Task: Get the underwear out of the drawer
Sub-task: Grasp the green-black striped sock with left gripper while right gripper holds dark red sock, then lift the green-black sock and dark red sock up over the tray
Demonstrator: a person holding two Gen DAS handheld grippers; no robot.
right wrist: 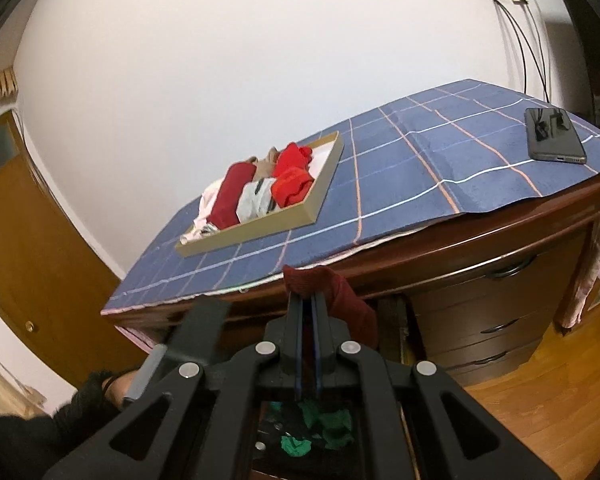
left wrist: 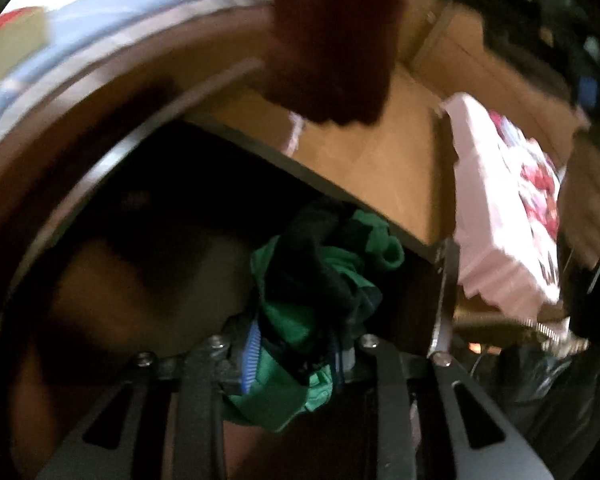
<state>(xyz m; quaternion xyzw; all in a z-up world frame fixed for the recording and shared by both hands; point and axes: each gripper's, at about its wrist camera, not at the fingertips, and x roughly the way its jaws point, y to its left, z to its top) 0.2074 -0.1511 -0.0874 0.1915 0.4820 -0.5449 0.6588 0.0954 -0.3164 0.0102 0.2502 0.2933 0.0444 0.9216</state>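
Wooden flooring and a white wall frame a dark wooden desk (right wrist: 480,236) under a blue checked cloth (right wrist: 400,160). Below its edge, the green-and-black bundle of underwear (left wrist: 320,280) is pinched between the left tongs (left wrist: 296,360), just above the dark open drawer (left wrist: 148,264). The right tongs (right wrist: 307,304) are clenched on a dark red knitted garment (right wrist: 340,296) near the desk edge. Best to lift the green bundle straight up, clear of the drawer front, then carry it toward the shallow cardboard tray (right wrist: 316,200) of folded clothes, keeping the grip firm so loose folds don't snag.
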